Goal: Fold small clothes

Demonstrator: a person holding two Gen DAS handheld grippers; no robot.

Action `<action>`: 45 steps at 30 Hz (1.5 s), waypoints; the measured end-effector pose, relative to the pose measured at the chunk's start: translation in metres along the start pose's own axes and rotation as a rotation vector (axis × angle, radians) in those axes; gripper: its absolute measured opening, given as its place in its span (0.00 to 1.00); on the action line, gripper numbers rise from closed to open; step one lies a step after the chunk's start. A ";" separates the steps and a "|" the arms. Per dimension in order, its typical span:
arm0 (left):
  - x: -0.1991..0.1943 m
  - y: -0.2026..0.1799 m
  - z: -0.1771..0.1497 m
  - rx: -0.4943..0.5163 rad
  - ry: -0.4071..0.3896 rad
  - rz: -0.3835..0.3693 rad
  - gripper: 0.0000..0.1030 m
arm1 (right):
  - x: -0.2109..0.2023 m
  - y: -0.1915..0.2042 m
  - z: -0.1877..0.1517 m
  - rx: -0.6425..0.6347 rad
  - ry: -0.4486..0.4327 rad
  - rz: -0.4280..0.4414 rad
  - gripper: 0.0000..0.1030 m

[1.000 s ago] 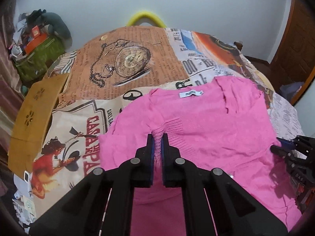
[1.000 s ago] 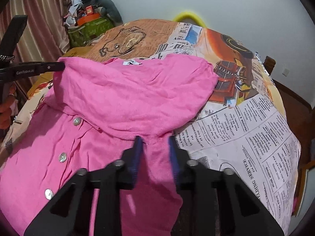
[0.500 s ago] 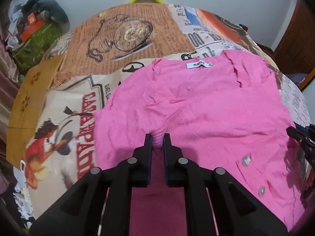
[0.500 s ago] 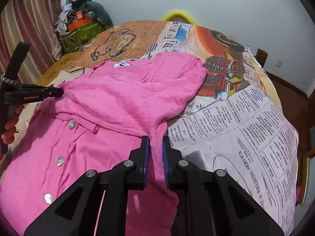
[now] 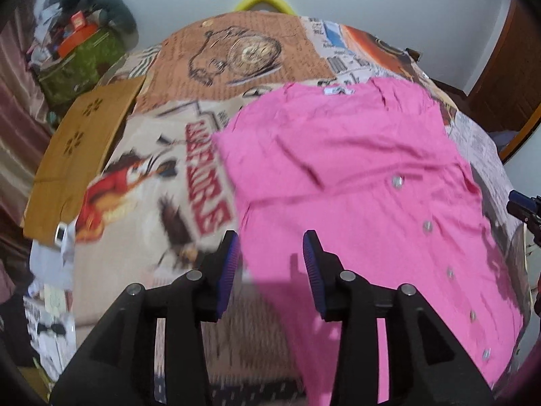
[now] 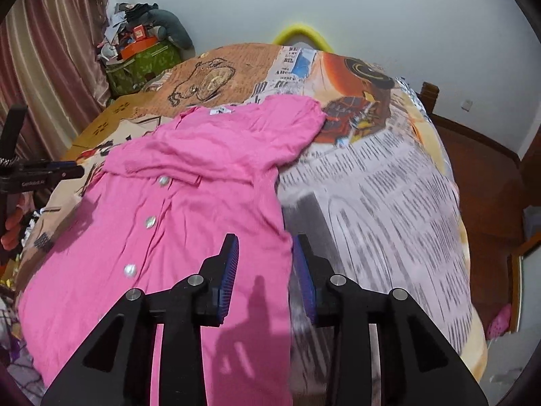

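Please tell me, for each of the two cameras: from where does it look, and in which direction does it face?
Left wrist: on the left gripper, looking down at the pink cardigan's left edge; jaws open.
Right wrist: on the right gripper, looking down at its right edge; a hand shows.
Shared: cardigan, printed bedspread, yellow ring.

We see the cardigan (image 6: 189,209) flat on the printed bedspread (image 6: 372,203), top part folded down over the buttoned front, L gripper (image 5: 270,257) at its left edge & R gripper (image 6: 265,257) at its right edge, cluttered bag (image 6: 145,64) behind-left.
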State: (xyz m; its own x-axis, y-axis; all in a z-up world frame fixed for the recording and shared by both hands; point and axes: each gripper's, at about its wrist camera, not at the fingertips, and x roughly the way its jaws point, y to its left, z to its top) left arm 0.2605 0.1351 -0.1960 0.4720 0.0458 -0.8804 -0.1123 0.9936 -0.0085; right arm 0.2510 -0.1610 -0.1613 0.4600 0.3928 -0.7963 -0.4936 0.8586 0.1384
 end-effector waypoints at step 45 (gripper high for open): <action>-0.036 0.021 -0.005 -0.093 -0.117 0.000 0.04 | -0.008 0.028 -0.005 0.033 -0.056 0.135 0.06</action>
State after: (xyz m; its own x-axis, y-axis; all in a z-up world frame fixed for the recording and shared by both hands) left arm 0.2374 0.1535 -0.1670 0.5701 0.0631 -0.8191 -0.1905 0.9800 -0.0571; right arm 0.2299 -0.1419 -0.1542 0.4318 0.5223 -0.7354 -0.5298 0.8067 0.2618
